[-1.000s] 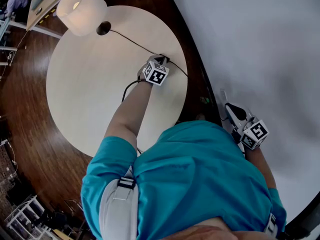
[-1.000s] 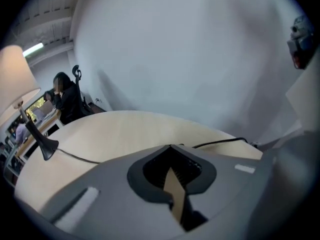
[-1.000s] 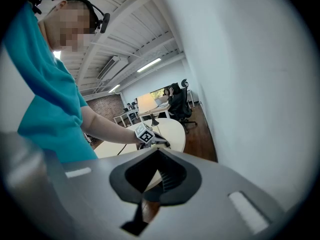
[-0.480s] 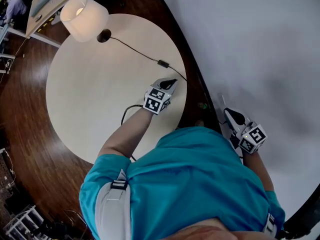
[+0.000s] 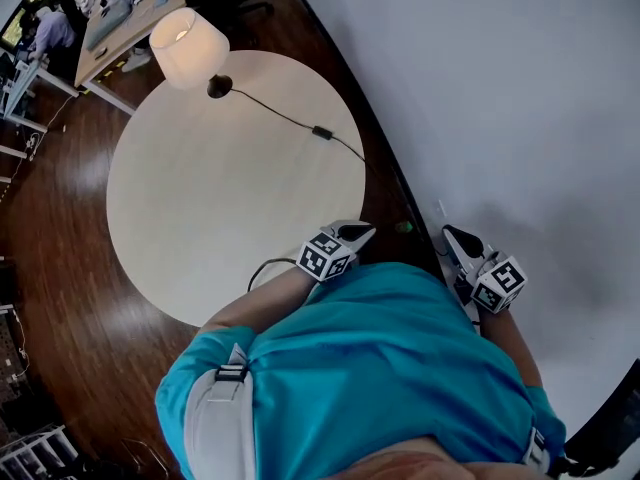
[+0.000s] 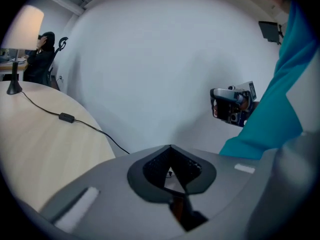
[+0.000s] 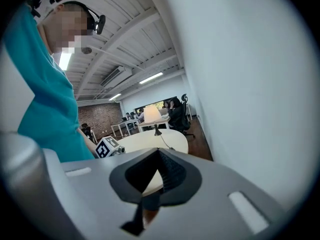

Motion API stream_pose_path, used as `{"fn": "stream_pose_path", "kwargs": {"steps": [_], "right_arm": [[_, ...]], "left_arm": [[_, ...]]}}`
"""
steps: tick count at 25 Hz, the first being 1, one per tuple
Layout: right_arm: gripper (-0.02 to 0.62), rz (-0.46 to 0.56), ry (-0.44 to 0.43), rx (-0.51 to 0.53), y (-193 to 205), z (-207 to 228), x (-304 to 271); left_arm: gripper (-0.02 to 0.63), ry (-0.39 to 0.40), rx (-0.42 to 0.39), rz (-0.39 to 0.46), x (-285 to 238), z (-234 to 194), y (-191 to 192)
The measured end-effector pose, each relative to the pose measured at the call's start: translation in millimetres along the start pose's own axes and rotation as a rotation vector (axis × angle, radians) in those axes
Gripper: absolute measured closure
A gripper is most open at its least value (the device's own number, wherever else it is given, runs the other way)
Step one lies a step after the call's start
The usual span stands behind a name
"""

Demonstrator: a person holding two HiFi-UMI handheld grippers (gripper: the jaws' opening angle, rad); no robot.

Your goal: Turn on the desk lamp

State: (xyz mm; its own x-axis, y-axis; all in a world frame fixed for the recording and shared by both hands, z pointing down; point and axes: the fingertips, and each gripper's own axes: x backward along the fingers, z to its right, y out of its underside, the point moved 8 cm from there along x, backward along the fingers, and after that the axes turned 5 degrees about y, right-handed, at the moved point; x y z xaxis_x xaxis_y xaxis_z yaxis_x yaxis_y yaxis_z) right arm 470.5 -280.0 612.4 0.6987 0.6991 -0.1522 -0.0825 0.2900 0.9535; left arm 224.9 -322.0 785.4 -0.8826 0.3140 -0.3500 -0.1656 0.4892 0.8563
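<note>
The desk lamp [image 5: 188, 46] stands at the far edge of the round table [image 5: 200, 218], its cream shade glowing. A black cord runs from its base to an inline switch [image 5: 321, 132] lying on the tabletop. My left gripper [image 5: 352, 235] hovers by the table's near right edge, well short of the switch, jaws shut with nothing between them. In the left gripper view the lamp [image 6: 22, 29] and switch [image 6: 65, 117] lie far off to the left. My right gripper [image 5: 462, 244] hangs beside the white wall, shut and empty. Its own view shows the lit lamp [image 7: 151, 115] in the distance.
A curved white wall [image 5: 500, 98] runs close along the right side of the table. Dark wooden floor [image 5: 60, 268] surrounds the table. Desks and a seated person [image 5: 50, 30] are at the far left. The wearer's teal shirt [image 5: 390, 368] fills the foreground.
My left gripper has drawn back from the inline switch toward the person, ending at the table's near edge. The lamp glows in every frame. The right gripper has barely shifted.
</note>
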Motion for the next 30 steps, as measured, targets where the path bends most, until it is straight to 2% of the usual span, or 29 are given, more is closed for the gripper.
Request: {"fn": "stream_pose_path", "kwargs": {"steps": [4,9,12,16,20,26,30], "right_arm": [[0.594,0.053,-0.007,0.019,17.5,-41.6,85.9],[0.594,0.095,0.031,-0.029,40.2,-62.8,184.9],[0.594,0.124,0.079,-0.065,56.2,-77.7,219.2],[0.594,0.159,0.077,-0.011,68.8,-116.7,210.0],[0.594,0.171,0.103,0.013,82.9,-186.8,181.9],[0.594,0.199,0.214,-0.005,119.2,-282.8,118.7],[0.594,0.188,0.315,-0.056,138.5,-347.1,75.3]], "left_arm": [[0.5,-0.027,-0.014,0.05,17.7,77.5,7.1],[0.5,-0.019,0.061,0.136,29.7,169.1,0.6],[0.5,-0.002,0.01,0.117,46.2,204.8,2.4],[0.5,0.008,-0.033,0.141,83.8,204.2,15.4],[0.5,0.062,-0.078,0.136,143.0,193.6,48.5],[0.5,0.203,-0.179,0.11,233.9,157.1,91.4],[0.5,0.296,-0.174,0.03,284.7,111.3,95.7]]}}
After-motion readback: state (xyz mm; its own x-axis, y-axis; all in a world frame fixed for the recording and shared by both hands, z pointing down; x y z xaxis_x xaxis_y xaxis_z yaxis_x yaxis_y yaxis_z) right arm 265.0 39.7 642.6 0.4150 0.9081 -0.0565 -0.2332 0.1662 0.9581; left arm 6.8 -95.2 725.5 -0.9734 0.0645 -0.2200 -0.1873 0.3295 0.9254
